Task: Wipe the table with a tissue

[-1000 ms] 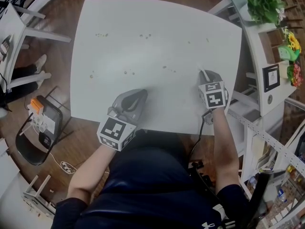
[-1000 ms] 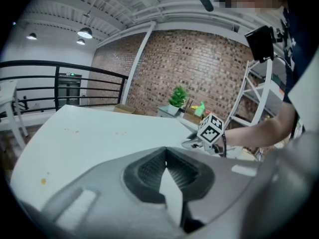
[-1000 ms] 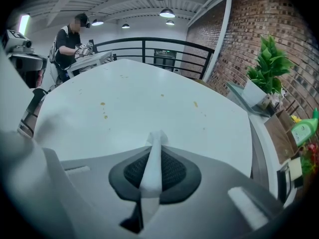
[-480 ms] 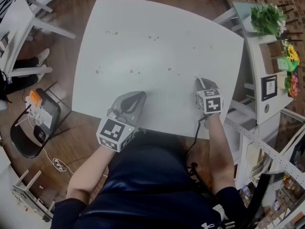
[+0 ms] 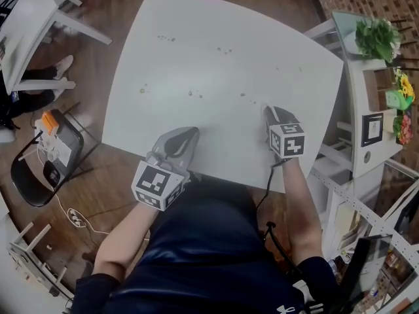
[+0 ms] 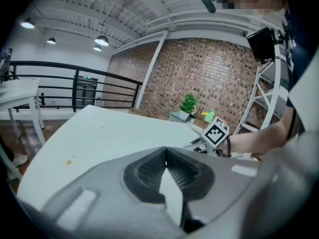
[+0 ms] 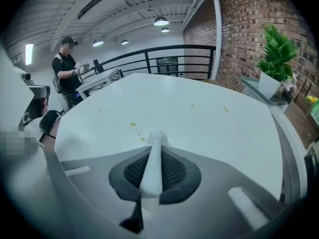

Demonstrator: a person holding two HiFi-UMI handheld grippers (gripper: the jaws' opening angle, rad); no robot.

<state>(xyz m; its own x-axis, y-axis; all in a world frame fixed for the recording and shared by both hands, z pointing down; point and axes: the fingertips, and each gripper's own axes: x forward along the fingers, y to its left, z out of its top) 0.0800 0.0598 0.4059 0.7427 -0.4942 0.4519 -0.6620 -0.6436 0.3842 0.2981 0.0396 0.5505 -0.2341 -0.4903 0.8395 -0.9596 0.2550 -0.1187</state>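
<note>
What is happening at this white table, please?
A person holds a gripper in each hand over the white table. The right gripper is shut on a white tissue, whose tip is close to some small yellowish spots. The left gripper is shut and seems empty, by the near edge. The spots are not yet wiped.

I can't tell what the small brown specks point(image 5: 192, 94) on the table point(image 5: 196, 57) are. Most of the tissue point(image 7: 151, 176) is buried between the closed jaws of the right gripper point(image 7: 158, 144). The pale wedge point(image 6: 172, 193) behind the shut tips of the left gripper point(image 6: 166, 149) could be table or paper. A second white table point(image 5: 29, 25) and the shelf point(image 5: 359, 110) run off the head view's edges.
</note>
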